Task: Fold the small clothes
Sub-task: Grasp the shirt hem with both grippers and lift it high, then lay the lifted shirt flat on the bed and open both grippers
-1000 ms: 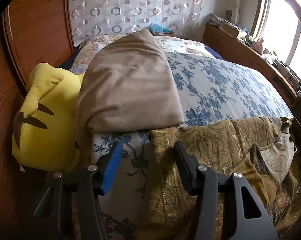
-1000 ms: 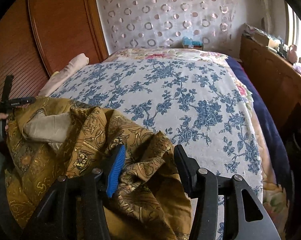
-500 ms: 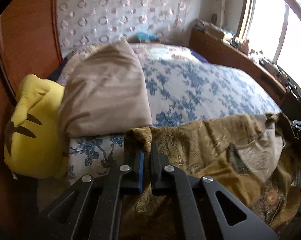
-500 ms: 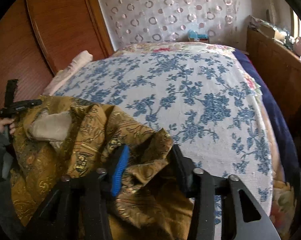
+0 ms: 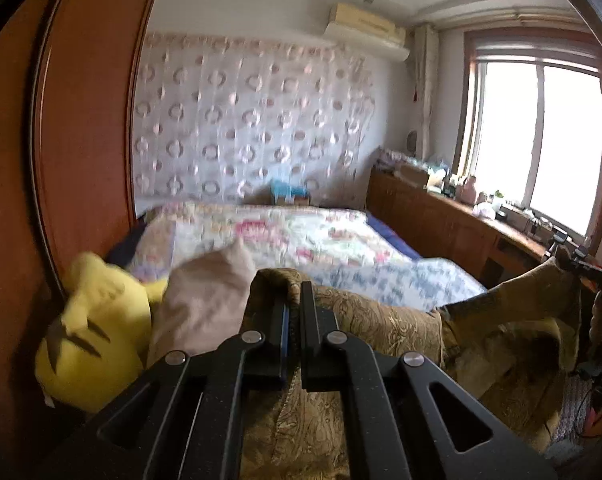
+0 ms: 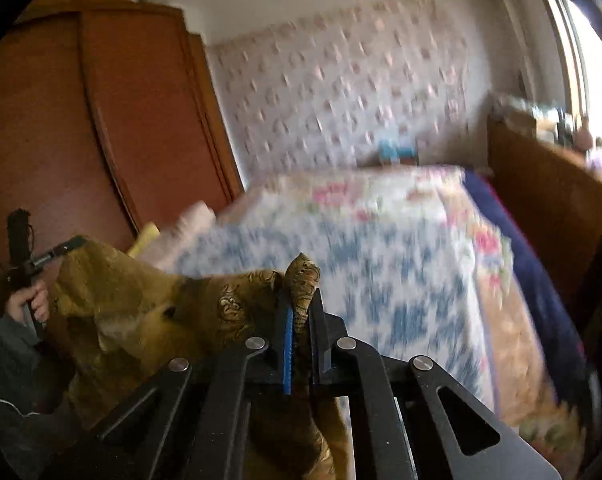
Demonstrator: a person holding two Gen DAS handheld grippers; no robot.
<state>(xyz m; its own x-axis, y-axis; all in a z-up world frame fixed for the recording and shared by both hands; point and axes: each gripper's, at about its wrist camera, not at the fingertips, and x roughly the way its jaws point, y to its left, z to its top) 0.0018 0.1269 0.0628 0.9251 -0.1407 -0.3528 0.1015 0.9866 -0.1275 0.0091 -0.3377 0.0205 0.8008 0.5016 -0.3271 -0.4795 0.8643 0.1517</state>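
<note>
A gold-brown patterned garment (image 5: 385, 320) hangs stretched between my two grippers above the near edge of the bed. My left gripper (image 5: 295, 300) is shut on one corner of it. My right gripper (image 6: 301, 304) is shut on the opposite corner, with a tuft of the garment (image 6: 303, 276) sticking up between the jaws. The right gripper also shows at the right edge of the left wrist view (image 5: 589, 268). The left gripper shows at the left of the right wrist view (image 6: 41, 260). Both views are blurred.
The bed with a blue floral cover (image 6: 381, 264) lies ahead. A beige pillow (image 5: 205, 300) and a yellow plush toy (image 5: 97, 328) sit at its left by the wooden wardrobe (image 5: 81, 120). A wooden cabinet (image 5: 441, 216) runs under the window.
Both grippers closed on the garment's corners, the left first, then the right. Both have lifted it off the bed, and the views now tilt up toward the wall.
</note>
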